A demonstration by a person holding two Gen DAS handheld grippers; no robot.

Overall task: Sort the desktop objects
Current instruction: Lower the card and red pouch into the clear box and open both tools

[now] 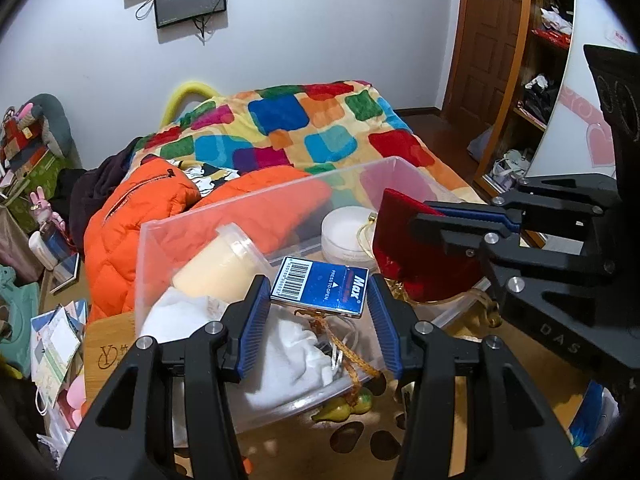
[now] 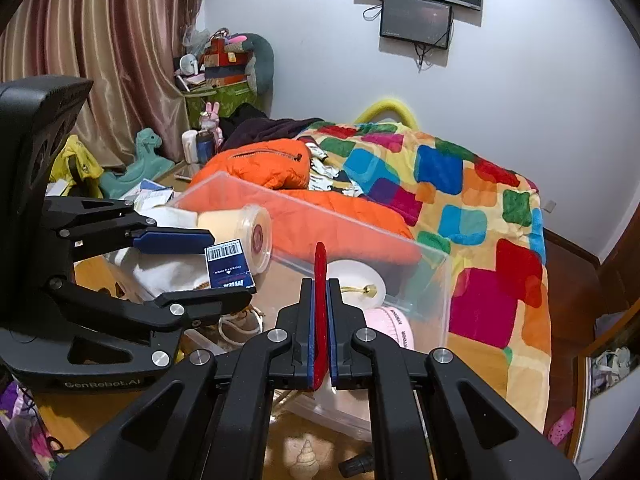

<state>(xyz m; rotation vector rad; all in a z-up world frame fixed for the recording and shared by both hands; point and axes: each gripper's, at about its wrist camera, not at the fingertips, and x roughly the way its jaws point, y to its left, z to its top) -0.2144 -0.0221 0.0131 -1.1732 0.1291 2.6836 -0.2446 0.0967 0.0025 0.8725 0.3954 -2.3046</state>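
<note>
— Over the clear plastic bin [image 1: 168, 248], what do we hold now?

— Our left gripper [image 1: 320, 308] clamps the blue "Max" staple box [image 1: 320, 286] by its two short ends, above the near part of the bin. Our right gripper [image 2: 320, 312] is closed on a flat red velvet pouch [image 2: 320, 280], over the right part of the bin.

— How far are we with the sorting?

— We judge it is well advanced. Inside the bin lie already a cream cup with lid [image 1: 218, 268], a white cloth [image 1: 280, 356], a round white container [image 1: 348, 236] and a pink item [image 2: 394, 322]. Left to do: release both held things. Outside, on the wooden desk [image 1: 108, 344], remain a small gourd ornament [image 1: 344, 406] and a shell [image 2: 306, 460].

— And how does the box lie?

— Its long axis runs left to right between the pads, with the barcode end at the left and the broad face tilted up toward us. The pouch stands on its edge, pointing away from us.
</note>
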